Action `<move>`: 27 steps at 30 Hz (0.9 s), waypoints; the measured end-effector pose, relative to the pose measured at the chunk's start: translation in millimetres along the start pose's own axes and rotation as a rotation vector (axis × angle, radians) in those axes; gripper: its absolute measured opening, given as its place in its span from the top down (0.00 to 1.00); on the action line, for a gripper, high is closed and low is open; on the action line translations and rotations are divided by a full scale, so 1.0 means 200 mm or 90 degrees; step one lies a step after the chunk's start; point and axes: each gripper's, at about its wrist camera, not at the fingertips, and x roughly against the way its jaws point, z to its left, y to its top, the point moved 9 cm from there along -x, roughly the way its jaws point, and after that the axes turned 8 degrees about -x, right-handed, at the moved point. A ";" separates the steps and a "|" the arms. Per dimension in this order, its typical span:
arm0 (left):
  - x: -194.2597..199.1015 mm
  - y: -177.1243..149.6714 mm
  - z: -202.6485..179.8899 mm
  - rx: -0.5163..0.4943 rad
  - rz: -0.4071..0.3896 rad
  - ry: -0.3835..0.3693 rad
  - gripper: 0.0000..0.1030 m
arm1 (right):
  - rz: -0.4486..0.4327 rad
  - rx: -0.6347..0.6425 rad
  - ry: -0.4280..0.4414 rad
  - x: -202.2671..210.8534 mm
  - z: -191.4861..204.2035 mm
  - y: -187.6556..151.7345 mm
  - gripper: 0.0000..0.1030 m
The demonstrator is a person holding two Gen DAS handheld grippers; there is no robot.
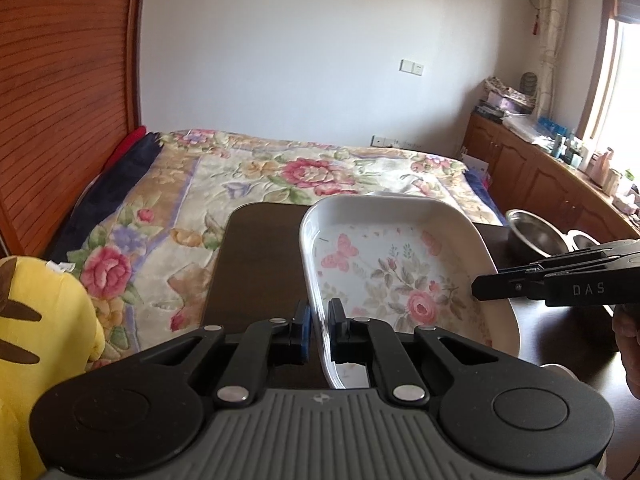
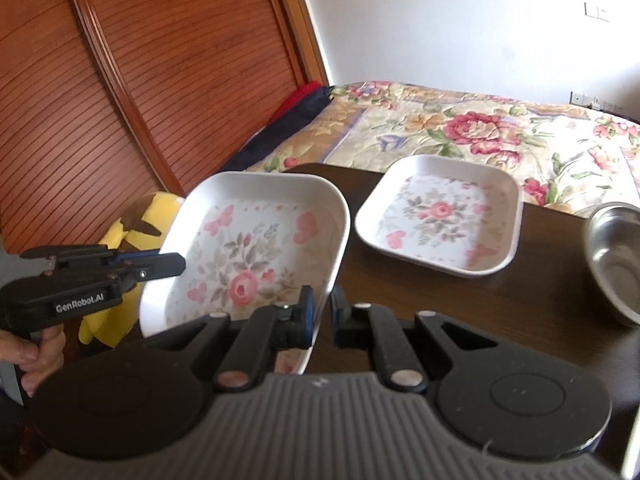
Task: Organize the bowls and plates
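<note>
A white square plate with a pink rose print (image 1: 392, 272) (image 2: 248, 256) hangs tilted above the dark wooden table (image 2: 420, 300). My left gripper (image 1: 320, 320) is shut on its left rim and shows at the left of the right wrist view (image 2: 168, 266). My right gripper (image 2: 323, 306) is shut on the opposite rim and reaches in from the right in the left wrist view (image 1: 496, 284). A second matching plate (image 2: 440, 220) lies flat on the table further back. A steel bowl (image 2: 616, 256) (image 1: 536, 236) stands at the table's right side.
A bed with a flowered cover (image 1: 280, 176) lies just beyond the table. A yellow plush toy (image 1: 44, 320) (image 2: 132, 232) sits at the left by the slatted wooden headboard (image 2: 160, 80). Wooden cupboards with clutter on top (image 1: 540, 176) line the right wall.
</note>
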 end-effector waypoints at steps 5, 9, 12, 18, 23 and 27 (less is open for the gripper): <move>0.05 0.02 -0.12 -0.015 -0.012 -0.013 0.65 | -0.020 -0.004 -0.008 0.12 -0.06 -0.02 0.90; 0.10 0.00 -0.21 -0.021 -0.019 -0.024 0.65 | -0.032 -0.013 -0.011 0.21 -0.10 -0.05 0.90; 0.13 -0.02 -0.28 -0.020 -0.022 -0.029 0.65 | -0.039 -0.018 -0.013 0.26 -0.13 -0.09 0.90; 0.19 -0.08 -0.41 -0.027 -0.024 -0.047 0.65 | -0.044 -0.026 -0.019 0.36 -0.18 -0.18 0.90; 0.22 -0.13 -0.50 -0.038 -0.023 -0.056 0.65 | -0.040 -0.030 -0.022 0.42 -0.23 -0.28 0.90; 0.23 -0.19 -0.54 -0.033 -0.014 -0.068 0.65 | -0.033 -0.030 -0.022 0.45 -0.25 -0.35 0.90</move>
